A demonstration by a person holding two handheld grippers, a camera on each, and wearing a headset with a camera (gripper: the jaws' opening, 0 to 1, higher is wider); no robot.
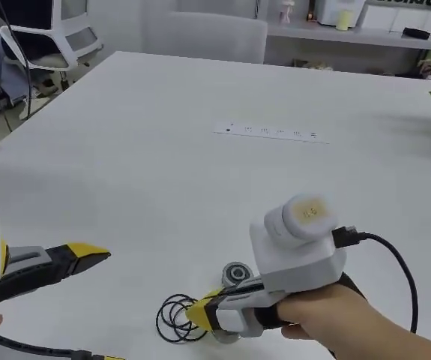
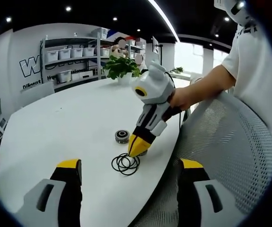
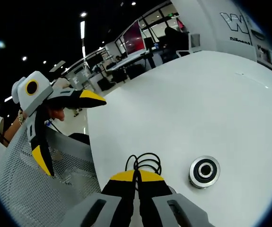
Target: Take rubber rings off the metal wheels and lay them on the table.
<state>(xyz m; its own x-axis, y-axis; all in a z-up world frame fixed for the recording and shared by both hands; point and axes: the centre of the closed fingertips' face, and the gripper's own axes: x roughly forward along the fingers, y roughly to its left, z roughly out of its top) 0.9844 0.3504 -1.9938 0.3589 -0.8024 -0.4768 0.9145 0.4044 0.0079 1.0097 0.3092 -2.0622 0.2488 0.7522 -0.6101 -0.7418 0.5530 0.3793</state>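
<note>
Several black rubber rings (image 1: 172, 321) lie in a loose overlapping pile near the table's front edge. My right gripper (image 1: 196, 311) rests its yellow tips at that pile, jaws pressed together, and one ring loop (image 3: 145, 161) runs into the tips. A metal wheel (image 1: 236, 273) sits just beyond the gripper, seen to the right of the jaws in the right gripper view (image 3: 205, 171). A second wheel (image 2: 144, 152) is partly hidden behind the right gripper's tip (image 2: 133, 150). My left gripper (image 1: 99, 307) hangs open off the table's edge, left of the rings (image 2: 125, 164), holding nothing.
A flat white power strip (image 1: 271, 132) lies mid-table. The white table (image 1: 163, 150) stretches far ahead. A mesh office chair (image 2: 221, 142) stands just off the table's near edge, below the left gripper. Chairs and shelves stand beyond the far side.
</note>
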